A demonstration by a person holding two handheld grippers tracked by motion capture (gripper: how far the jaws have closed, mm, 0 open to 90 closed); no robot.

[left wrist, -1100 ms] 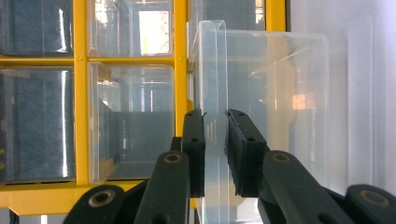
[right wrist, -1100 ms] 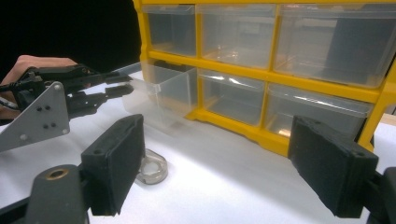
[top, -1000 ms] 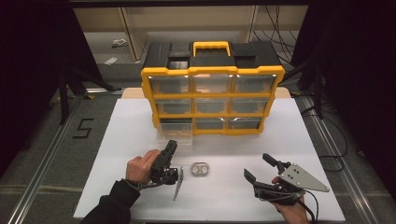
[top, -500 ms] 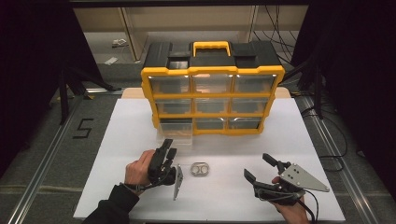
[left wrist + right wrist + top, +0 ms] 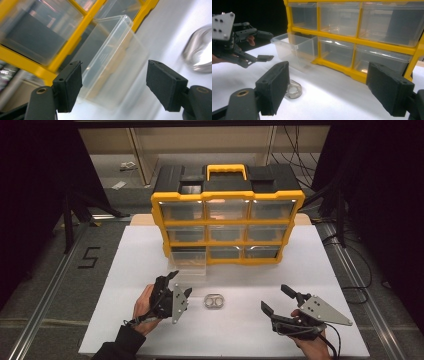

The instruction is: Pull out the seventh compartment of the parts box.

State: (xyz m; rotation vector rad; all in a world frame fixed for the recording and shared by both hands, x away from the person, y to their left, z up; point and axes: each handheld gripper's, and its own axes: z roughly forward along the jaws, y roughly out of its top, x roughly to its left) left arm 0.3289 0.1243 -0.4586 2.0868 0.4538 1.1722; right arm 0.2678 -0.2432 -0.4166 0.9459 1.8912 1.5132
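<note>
Ring (image 5: 215,301): small clear piece, glassy and smooth, an oval with two round holes side by side; it lies flat on the white table (image 5: 300,270). Its long axis runs left to right in the high view.
Ring's place: near-middle of the table, between the two grippers, touching neither; just right of the left gripper and well left of the right one.
Left gripper (image 5: 177,285): black body with a grey plate, held in a hand at the near left. Its jaws have just been opening and now stand wide apart, with nothing between the flat, matte, foam-like pads (image 5: 68,86). It points far, toward the drawer.
Right gripper (image 5: 277,299): black, with a grey three-cornered plate, at the near right. Jaws apart, nothing between them; it points left and far.
Drawer (image 5: 189,261): clear thin plastic, box-shaped, pulled out toward the near side from the cabinet's bottom-left slot; its long axis runs near to far.
Cabinet (image 5: 227,227): yellow plastic frame with a black top and yellow handle, three rows of three clear drawers, standing upright at the far middle.
Table: flat, white, matte.
</note>
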